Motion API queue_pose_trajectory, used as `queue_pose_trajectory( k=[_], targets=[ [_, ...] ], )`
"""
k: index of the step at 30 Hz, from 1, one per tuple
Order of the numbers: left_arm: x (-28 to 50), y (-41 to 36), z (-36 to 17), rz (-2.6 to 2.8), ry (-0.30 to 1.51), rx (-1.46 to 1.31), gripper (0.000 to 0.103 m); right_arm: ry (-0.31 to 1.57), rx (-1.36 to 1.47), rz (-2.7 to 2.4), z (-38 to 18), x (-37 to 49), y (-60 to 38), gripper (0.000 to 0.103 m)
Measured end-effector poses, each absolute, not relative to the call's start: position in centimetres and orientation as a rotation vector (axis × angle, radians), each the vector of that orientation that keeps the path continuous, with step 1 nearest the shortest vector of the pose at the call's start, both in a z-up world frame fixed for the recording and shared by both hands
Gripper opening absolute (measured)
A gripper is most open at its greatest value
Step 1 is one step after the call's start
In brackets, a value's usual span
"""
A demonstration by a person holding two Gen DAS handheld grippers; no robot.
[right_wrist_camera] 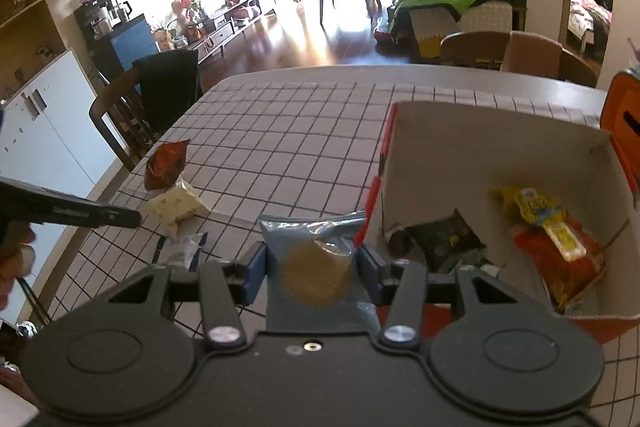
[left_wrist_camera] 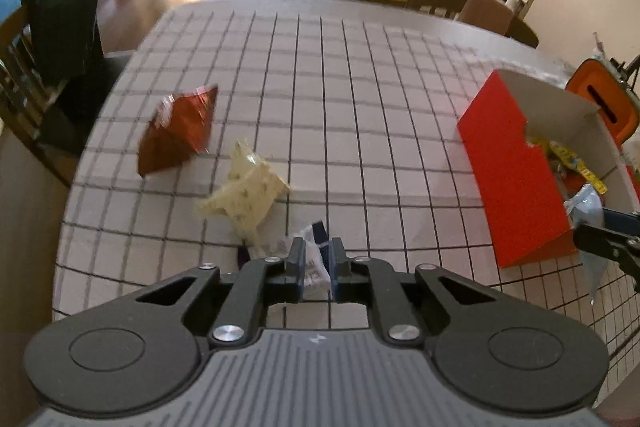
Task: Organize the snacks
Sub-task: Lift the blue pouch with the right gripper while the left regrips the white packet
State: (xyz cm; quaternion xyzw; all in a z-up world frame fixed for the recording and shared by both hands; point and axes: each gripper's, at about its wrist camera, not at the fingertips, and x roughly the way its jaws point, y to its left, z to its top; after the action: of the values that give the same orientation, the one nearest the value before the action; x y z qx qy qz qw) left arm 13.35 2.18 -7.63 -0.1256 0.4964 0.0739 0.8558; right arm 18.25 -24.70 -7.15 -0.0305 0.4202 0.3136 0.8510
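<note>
While we hold the left gripper low over the table, its two black fingers pinch a small crinkly white and dark blue packet that lies on the checked cloth; the cloth is pale with thin dark lines that make little squares. Just past that packet lies a soft, lumpy cream pouch with tiny dark specks; beyond it sits a shiny red-brown bag with pointed ends, close to the table's left edge.

Our right gripper squeezes a smooth, shiny grey-blue packet from both sides with its blue pads; a round gold cookie with a wavy edge shows through the front. We hold this packet up beside the near left corner of the red cardboard box.

The box is red outside and plain white inside, with flat stiff walls; in it lie a yellow wrapper on a crumpled orange-red bag, and a dark crinkly packet near the left wall.
</note>
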Motion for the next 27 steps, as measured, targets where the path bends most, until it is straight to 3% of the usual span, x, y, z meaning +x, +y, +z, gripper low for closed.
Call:
queue_pose_trajectory(
  k=[3,5,7,27],
  targets=[
    [13.9,2.0,-9.2,0.183,1.075,-0.297,0.036,0.894,-0.065,0.668,-7.7,18.0,-24.2,0.049],
    [14.1,2.0,-9.9,0.211,1.074,-0.317,0.069,0.900,-0.068,0.676,-7.8,18.0,-24.0,0.049],
    [14.3,2.1,-10.4,0.241,1.065,-0.330,0.076,0.902,-0.073,0.686,-7.9,18.0,-24.0,0.049],
    [17.1,2.8,-15.7,0.399,1.178,-0.394,0.081,0.884,-0.094,0.743,-8.0,18.3,-24.5,0.049]
  ],
)
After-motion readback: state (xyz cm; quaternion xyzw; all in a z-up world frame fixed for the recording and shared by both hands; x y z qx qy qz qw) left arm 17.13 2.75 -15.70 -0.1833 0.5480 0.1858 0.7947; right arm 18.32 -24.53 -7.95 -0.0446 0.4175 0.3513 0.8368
